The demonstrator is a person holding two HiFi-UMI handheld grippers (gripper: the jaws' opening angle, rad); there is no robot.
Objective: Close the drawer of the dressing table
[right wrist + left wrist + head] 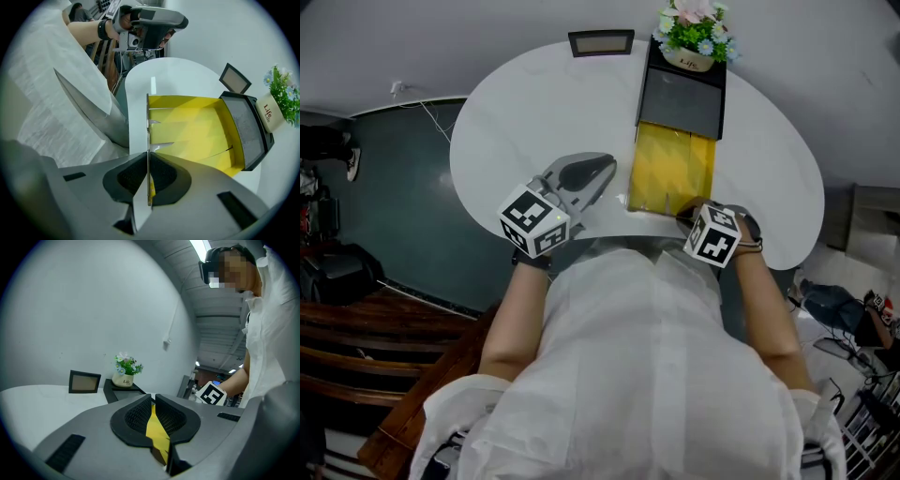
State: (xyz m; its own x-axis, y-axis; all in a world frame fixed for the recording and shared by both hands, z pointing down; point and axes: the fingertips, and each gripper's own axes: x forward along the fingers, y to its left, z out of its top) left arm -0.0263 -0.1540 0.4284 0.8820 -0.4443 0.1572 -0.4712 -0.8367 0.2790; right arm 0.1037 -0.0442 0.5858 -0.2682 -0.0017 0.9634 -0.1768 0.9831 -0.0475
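- Person's white shirt (628,375) fills the foreground, with both forearms reaching to the white surface (516,122).
- Right tongs (148,158) point steeply down and pinch the thin front panel (148,122) of the yellow drawer (187,136).
- The drawer stands pulled out of the black cabinet (680,94), toward the person.
- Left tongs (153,397), pressed together and empty, hover level, left of the drawer.
- A flower pot (694,33) sits on top of the cabinet.

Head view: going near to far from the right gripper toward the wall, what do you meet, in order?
right gripper → drawer → black box → flowers
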